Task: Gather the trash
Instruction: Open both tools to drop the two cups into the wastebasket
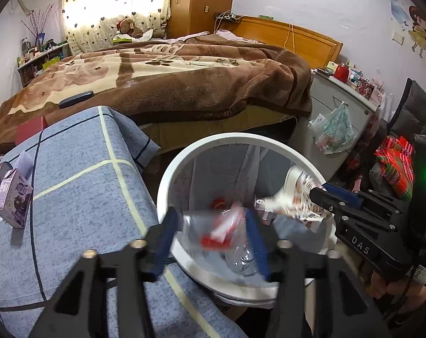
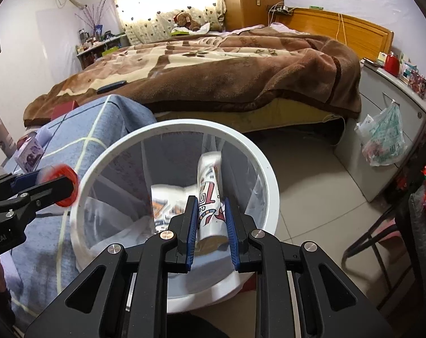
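Bedroom floor, white bin (image 2: 270,186) beside table: right gripper (image 2: 211,225) clamps printed wrapper (image 2: 208,194) over bin mouth; left gripper (image 1: 210,236) jaws parted around clear bottle (image 1: 213,231), so both drop inside.

White bin (image 2: 272,186), blue checked cloth (image 1: 80,174), brown paw-print blanket (image 1: 185,81), heart-dotted curtain (image 2: 168,2)

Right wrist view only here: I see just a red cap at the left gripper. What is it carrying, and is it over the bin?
Observer: The left gripper has a clear bottle with a red label between its fingers, above the opening of the bin.
Operator: Gripped tight?
Observer: It looks loose. A gap shows beside one pad, though the picture is blurred.
Operator: Anything lying in the bin?
Observer: A small red item lies near the bottom, too blurred to name.
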Demonstrator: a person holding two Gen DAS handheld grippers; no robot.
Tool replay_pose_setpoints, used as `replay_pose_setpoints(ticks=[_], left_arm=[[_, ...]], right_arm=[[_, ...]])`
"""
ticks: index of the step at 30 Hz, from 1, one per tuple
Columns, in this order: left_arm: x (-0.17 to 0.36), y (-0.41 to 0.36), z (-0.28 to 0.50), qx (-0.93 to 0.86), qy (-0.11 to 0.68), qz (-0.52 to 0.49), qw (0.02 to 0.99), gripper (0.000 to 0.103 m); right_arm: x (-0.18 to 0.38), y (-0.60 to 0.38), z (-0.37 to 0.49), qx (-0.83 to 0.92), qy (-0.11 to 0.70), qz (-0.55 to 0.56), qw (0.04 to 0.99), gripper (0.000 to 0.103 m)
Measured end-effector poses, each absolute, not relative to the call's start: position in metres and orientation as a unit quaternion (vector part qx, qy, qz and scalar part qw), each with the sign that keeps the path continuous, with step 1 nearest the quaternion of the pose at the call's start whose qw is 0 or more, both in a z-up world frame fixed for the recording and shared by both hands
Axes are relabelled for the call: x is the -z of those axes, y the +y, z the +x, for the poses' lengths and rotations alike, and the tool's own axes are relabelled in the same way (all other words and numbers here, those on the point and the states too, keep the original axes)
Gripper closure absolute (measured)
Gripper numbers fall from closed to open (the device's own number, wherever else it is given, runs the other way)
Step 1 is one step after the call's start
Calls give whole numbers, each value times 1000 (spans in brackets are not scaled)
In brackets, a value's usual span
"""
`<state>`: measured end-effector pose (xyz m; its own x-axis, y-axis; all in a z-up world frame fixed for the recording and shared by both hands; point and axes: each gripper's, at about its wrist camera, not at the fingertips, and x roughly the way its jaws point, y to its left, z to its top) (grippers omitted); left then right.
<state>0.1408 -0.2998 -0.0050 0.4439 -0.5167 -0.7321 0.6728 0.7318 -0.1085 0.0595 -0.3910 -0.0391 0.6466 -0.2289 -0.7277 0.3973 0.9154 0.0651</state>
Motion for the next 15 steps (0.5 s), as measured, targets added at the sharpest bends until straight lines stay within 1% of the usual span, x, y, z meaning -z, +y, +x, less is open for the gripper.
replay_pose_setpoints(ticks=[3, 5, 7, 9, 15], left_arm=[[7, -298, 143, 353, 397, 91, 842, 40], [7, -296, 142, 347, 396, 94, 845, 37], [6, -293, 142, 345, 393, 95, 847, 34], [5, -289, 143, 344, 395, 88, 847, 33], [1, -276, 143, 335, 390, 84, 854, 33]], right_arm=[[41, -394, 60, 171, 386, 112, 900, 81], [41, -394, 59, 172, 386, 115, 899, 76], [40, -393, 57, 173, 383, 115, 900, 65], [41, -393, 57, 171, 381, 119, 901, 57], [37, -388, 55, 167, 372, 124, 905, 57]])
